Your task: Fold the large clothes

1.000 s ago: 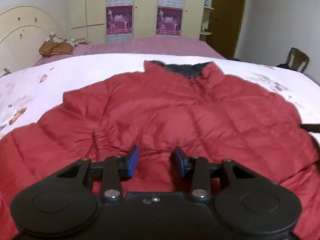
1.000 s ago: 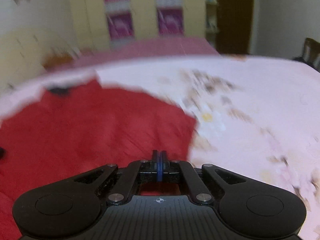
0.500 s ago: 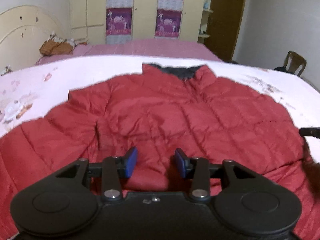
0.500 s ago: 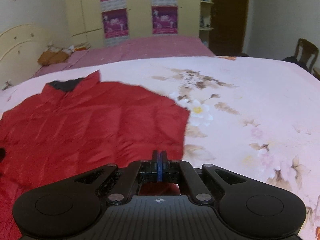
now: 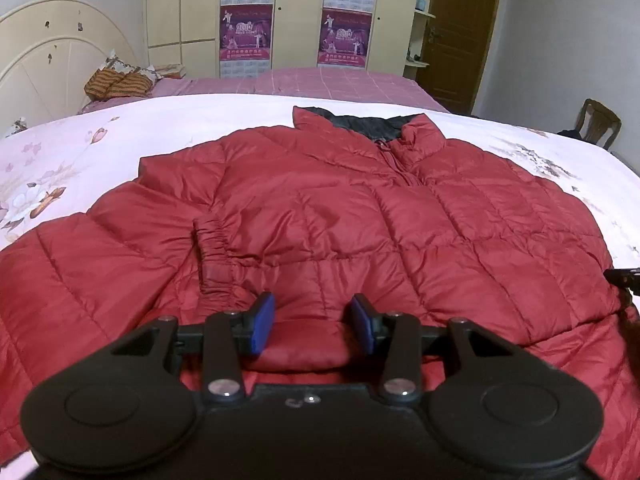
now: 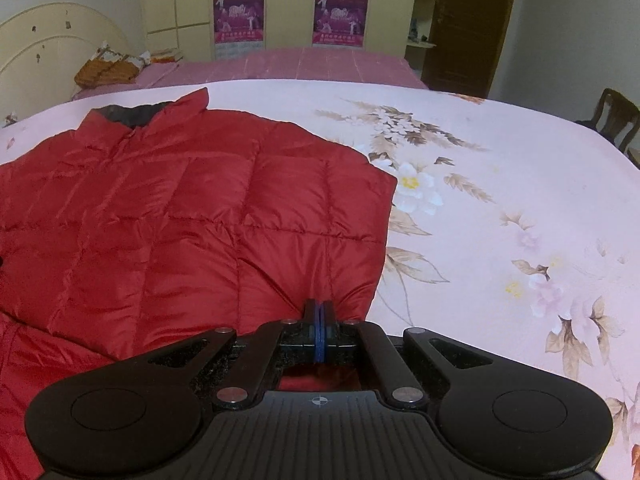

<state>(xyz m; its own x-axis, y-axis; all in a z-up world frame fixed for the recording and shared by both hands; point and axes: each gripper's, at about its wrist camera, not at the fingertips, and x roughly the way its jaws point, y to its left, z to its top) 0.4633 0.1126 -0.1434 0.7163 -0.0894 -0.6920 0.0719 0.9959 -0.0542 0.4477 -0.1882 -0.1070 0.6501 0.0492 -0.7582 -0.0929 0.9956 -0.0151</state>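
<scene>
1. On the flowered bedspread (image 6: pixel 500 184) a red puffer jacket (image 5: pixel 360 216) lies spread flat, collar toward the far side
2. Left gripper (image 5: pixel 314 326) hovers over the jacket's near hem, blue fingers (image 5: pixel 262 322) spread apart, gripping nothing
3. Right gripper (image 6: pixel 319 334), fingers pressed together, sits at the jacket's right edge; whether cloth is pinched, cannot tell

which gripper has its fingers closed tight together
The right gripper: its blue fingers meet with no gap at the red jacket's edge. The left gripper stands apart.
</scene>
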